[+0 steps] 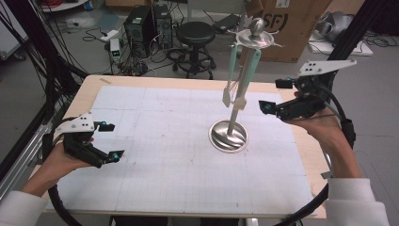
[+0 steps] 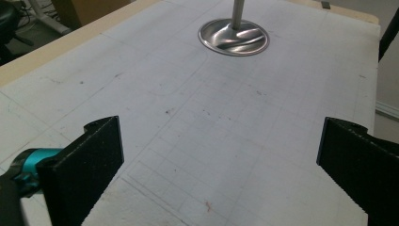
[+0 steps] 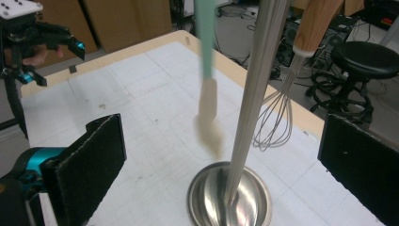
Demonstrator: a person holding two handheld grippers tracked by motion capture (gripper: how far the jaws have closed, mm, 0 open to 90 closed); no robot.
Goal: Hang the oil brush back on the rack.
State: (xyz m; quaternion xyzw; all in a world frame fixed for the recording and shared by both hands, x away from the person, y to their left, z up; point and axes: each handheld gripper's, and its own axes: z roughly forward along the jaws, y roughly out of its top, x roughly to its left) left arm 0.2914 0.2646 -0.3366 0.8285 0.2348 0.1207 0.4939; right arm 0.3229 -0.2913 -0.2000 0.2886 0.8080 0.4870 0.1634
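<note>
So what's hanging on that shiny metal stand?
From the stand hang a green-handled brush and a wooden-handled whisk. The high view shows a second green handle; its lower end is hidden behind the pole.

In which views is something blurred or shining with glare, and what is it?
Right gripper view: the green-handled utensil hanging from the stand is smeared by blur, while the whisk is sharper. Left gripper view and high view: the stand's steel base shows bright curved reflections. High view: soft, even light on the table, with faint shadows.
</note>
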